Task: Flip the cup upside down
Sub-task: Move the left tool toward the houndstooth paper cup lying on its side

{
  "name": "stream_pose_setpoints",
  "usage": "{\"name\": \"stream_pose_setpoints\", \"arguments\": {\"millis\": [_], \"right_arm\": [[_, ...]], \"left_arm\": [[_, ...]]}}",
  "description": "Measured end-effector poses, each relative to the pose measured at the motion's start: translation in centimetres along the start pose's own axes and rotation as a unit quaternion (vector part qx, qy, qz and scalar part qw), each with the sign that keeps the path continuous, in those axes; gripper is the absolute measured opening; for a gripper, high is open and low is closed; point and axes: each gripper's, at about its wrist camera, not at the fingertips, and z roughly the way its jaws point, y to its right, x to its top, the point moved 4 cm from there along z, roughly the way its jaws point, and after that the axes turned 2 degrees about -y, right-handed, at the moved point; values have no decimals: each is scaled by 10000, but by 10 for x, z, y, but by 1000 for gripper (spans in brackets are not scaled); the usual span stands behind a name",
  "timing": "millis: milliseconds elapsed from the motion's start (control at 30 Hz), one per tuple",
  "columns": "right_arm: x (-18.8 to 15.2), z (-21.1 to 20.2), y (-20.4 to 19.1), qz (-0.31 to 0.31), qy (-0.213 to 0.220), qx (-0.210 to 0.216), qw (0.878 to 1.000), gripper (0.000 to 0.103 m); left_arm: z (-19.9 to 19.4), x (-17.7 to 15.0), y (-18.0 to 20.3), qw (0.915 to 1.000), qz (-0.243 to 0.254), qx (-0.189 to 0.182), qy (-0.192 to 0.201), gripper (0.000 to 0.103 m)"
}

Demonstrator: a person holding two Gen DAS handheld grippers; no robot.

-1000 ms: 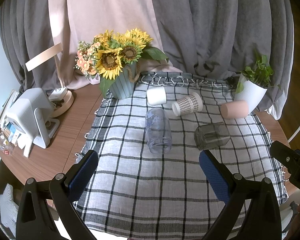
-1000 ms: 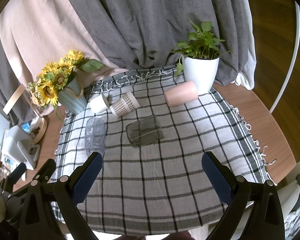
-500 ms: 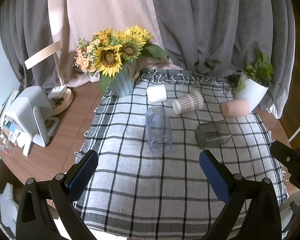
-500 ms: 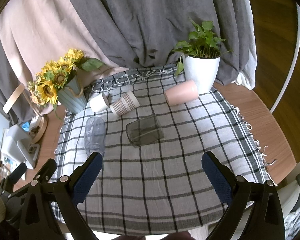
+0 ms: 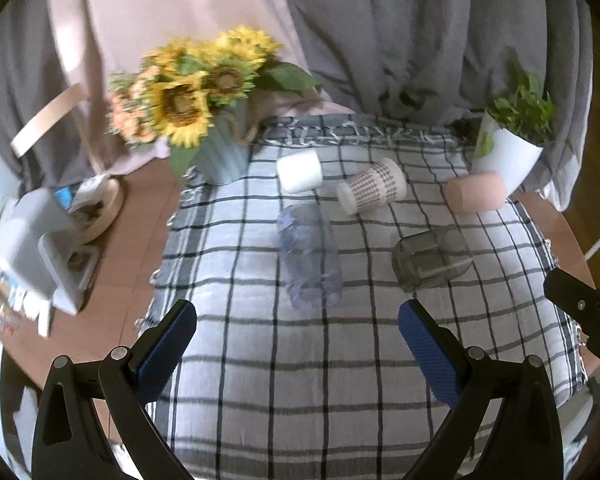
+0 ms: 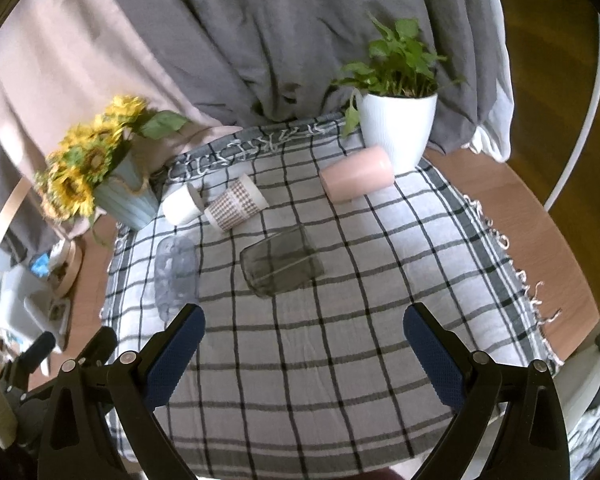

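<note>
Lying on their sides on the cloth (image 6: 340, 360): five cups (image 6: 282, 266) | two plants far | left gripper (image 5: 298, 344) spread wide, empty | right gripper (image 6: 304, 346) spread wide, empty

round wooden table (image 6: 540, 216) under a checked cloth (image 6: 340, 340); sunflower vase (image 5: 224, 156), white device (image 5: 40, 240) on bare wood

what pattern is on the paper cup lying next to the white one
A small brown-and-white houndstooth-like check on the paper cup, with plain white rims; clearest in the left wrist view.
</note>
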Motion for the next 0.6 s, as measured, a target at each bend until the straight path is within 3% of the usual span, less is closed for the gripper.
{"name": "stream_pose_setpoints", "arguments": {"millis": [333,600], "right_arm": [[20,38,5,1172,-384,-77,9923,100],[42,59,3,1893,-320,-337,9808,100]], "left_arm": [[53,58,11,9939,849,-532,-458,103],[100,102,44,9745,1955,-740,-813,103]]}}
